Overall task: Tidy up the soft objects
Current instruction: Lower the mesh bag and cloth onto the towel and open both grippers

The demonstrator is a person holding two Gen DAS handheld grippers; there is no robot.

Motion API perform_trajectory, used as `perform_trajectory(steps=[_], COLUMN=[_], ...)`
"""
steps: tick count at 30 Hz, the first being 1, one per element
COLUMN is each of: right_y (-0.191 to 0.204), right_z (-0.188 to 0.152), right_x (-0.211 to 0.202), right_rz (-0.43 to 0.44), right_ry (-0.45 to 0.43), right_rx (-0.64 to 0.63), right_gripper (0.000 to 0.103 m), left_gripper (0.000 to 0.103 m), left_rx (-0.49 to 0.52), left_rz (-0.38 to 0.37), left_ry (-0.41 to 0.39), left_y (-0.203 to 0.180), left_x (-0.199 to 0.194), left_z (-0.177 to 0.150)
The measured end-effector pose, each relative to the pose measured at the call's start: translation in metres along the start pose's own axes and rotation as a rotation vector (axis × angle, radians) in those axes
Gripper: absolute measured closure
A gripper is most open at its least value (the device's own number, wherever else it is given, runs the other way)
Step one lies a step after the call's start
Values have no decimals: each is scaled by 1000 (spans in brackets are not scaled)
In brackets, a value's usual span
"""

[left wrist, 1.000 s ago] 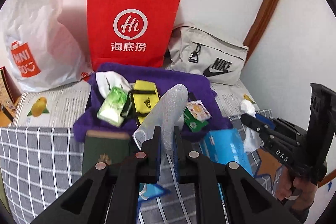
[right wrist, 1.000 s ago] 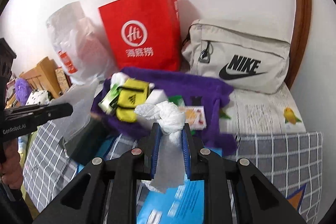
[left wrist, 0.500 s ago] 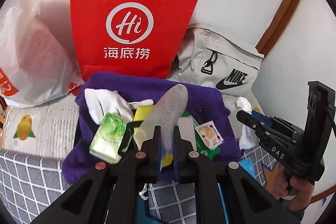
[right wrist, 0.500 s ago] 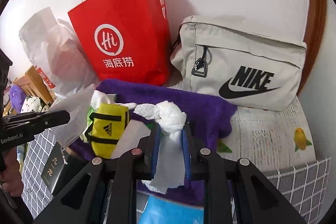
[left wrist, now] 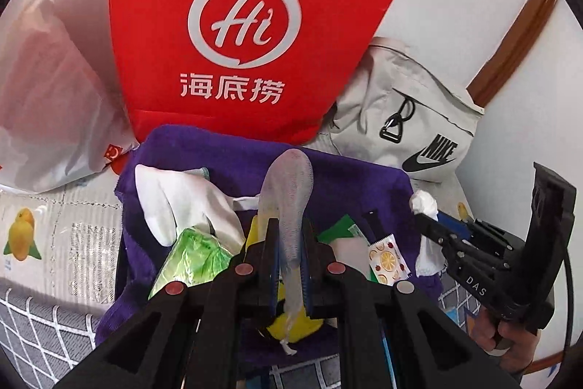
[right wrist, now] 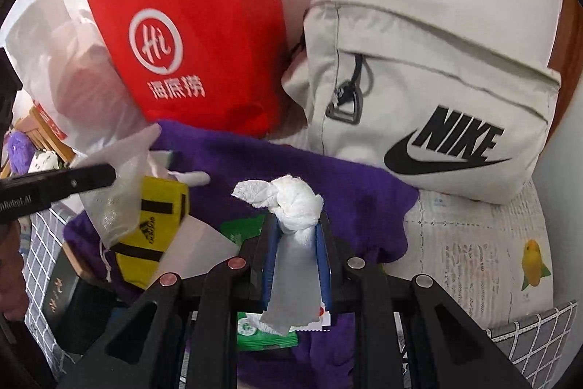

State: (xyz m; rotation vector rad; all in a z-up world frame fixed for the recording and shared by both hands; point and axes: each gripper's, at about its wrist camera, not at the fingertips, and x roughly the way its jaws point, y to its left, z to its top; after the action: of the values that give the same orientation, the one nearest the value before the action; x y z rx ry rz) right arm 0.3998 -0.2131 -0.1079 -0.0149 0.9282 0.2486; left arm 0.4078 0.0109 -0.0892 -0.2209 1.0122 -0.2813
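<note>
We see left gripper [left wrist: 289,243] pinching translucent mesh pouch [left wrist: 289,185], held above purple towel [left wrist: 364,185]. Right gripper [right wrist: 297,236] clamped on knotted white cloth [right wrist: 291,199], over same towel near its back edge. Red paper bag [left wrist: 247,24] and grey Nike bag [right wrist: 430,104] stand behind towel.
</note>
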Motion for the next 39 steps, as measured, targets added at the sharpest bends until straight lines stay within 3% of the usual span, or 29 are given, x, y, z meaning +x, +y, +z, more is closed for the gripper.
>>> perform_trajectory(steps=[14, 27, 33, 35, 39], right_y=[-1, 6, 6, 7, 14], right_z=[-6, -12, -13, -13, -11], right_x=[37, 59, 58, 55, 44], right_rz=[6, 21, 31, 34, 25], right_ry=[114, 188, 199, 197, 176], right_rx=[-17, -28, -29, -34, -65], right_gripper=[82, 82, 74, 59, 42], left_gripper=[93, 92, 74, 70, 36], left_rx=[-24, 7, 36, 52, 71], left_rz=[-49, -22, 0, 21, 58], left_ry=[67, 97, 116, 119, 102], left_y=[4, -3, -10, -13, -17], left_x=[33, 44, 42, 38, 25], left_z=[0, -4, -5, -6, -6])
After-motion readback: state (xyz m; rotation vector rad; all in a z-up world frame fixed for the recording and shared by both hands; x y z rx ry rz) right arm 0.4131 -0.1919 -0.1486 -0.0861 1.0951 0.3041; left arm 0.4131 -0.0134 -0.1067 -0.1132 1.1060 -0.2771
